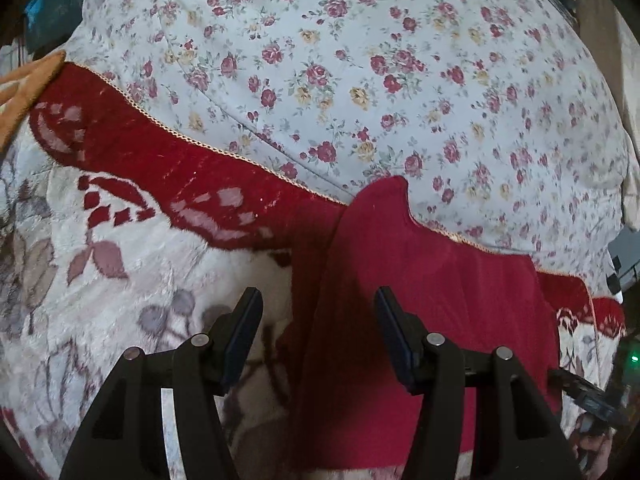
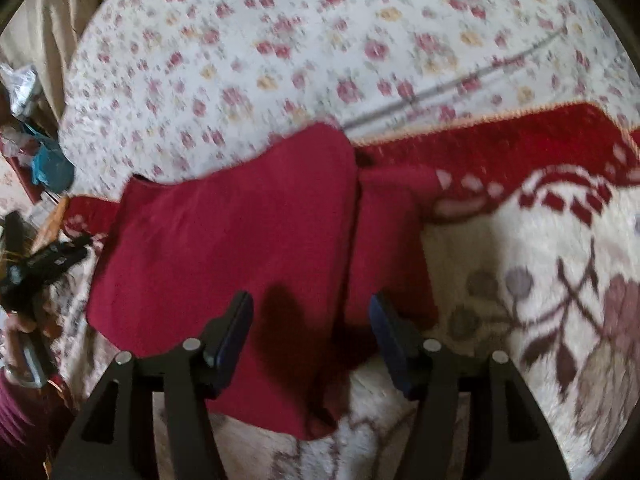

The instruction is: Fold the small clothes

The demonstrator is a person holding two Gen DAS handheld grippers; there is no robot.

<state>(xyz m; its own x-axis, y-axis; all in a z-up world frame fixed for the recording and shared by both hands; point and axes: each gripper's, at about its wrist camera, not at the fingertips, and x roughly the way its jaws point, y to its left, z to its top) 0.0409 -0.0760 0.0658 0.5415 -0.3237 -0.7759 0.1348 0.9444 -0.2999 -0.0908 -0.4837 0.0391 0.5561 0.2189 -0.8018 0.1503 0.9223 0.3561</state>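
The red garment [image 1: 420,280] lay folded on the plush floral blanket [image 1: 120,280], its far edge reaching the rose-print sheet [image 1: 360,60]. You risked dragging the top layer open, since its fold edge sat loose and both tools hung close above it. Your left gripper [image 1: 318,312] and right gripper [image 2: 310,316] stood apart, empty, the cloth beneath them, unpinched.
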